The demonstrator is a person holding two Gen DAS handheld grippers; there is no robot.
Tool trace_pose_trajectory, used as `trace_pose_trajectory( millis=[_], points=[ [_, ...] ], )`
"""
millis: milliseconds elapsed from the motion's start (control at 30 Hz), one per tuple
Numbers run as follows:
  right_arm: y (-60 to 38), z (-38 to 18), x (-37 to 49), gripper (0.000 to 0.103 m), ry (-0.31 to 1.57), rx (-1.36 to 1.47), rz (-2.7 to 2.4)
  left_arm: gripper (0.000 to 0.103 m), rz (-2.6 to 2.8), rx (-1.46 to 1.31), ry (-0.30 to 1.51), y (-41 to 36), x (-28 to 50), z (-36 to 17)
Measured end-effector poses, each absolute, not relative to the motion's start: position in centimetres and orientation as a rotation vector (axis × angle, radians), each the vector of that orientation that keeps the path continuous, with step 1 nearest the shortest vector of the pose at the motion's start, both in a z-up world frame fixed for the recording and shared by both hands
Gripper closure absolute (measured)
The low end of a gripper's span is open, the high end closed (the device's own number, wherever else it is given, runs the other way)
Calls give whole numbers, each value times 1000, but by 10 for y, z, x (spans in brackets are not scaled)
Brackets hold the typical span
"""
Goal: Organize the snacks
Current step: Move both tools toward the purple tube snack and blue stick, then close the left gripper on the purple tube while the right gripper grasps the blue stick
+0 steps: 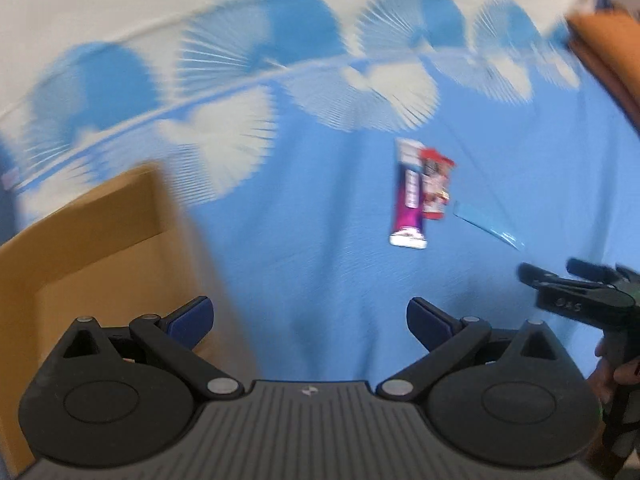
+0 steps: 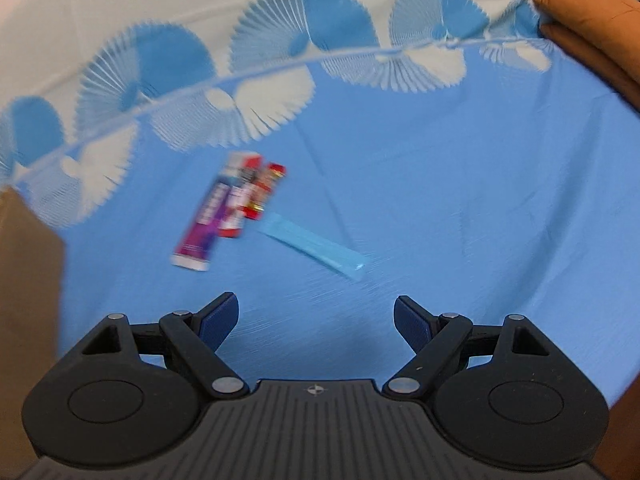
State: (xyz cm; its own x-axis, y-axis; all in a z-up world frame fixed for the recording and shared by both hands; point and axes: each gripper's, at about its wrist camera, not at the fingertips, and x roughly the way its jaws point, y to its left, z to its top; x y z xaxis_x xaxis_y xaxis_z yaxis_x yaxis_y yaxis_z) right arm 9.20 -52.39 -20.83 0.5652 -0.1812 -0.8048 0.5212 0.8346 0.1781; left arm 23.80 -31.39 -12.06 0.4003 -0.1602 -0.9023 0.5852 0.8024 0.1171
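Snacks sit on the blue cloth (image 2: 440,200), all taken relative to the box (image 1: 100,240): purple bar (image 1: 408,196) lies flat well to the box's right, red pack (image 1: 435,184) touching its far long side, both roughly parallel. Blue wrapper (image 2: 312,246) lies just past the red pack, further from the box, angled off, near-same colour as the cloth so edges are hard to read. Box is open cardboard, at the left edge in both views; contents not visible. Left gripper (image 1: 310,316) hangs just right of the box wall, jaws wide apart, nothing between them. Right gripper (image 2: 316,316) is further from the box, over bare cloth short of the snacks, jaws also wide apart and empty. Frames are motion-blurred, pack labels unreadable. Orange cushion (image 2: 592,12) at the far corner, opposite the box.
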Motion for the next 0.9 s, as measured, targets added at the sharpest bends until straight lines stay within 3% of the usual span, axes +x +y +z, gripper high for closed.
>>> trace_pose_trajectory(
  millis=[233,367,500,667,900],
  points=[
    [-554,-260,142,16,969,346,-402,0,-544,631,1115,-413,297,-205],
    [-561,-276,160,0,956,249,-383,0,-536,751,1148,-449,319,-249],
    [-569,-280,167,0,918,230,-358,0,-579,678,1156,-460,341,-254],
    [-569,-282,165,0,880,203,-340,0,-559,479,1319,-459,377,-262],
    [-569,-280,162,0,875,199,-335,0,-595,523,1262,-488,384,-262]
  ],
)
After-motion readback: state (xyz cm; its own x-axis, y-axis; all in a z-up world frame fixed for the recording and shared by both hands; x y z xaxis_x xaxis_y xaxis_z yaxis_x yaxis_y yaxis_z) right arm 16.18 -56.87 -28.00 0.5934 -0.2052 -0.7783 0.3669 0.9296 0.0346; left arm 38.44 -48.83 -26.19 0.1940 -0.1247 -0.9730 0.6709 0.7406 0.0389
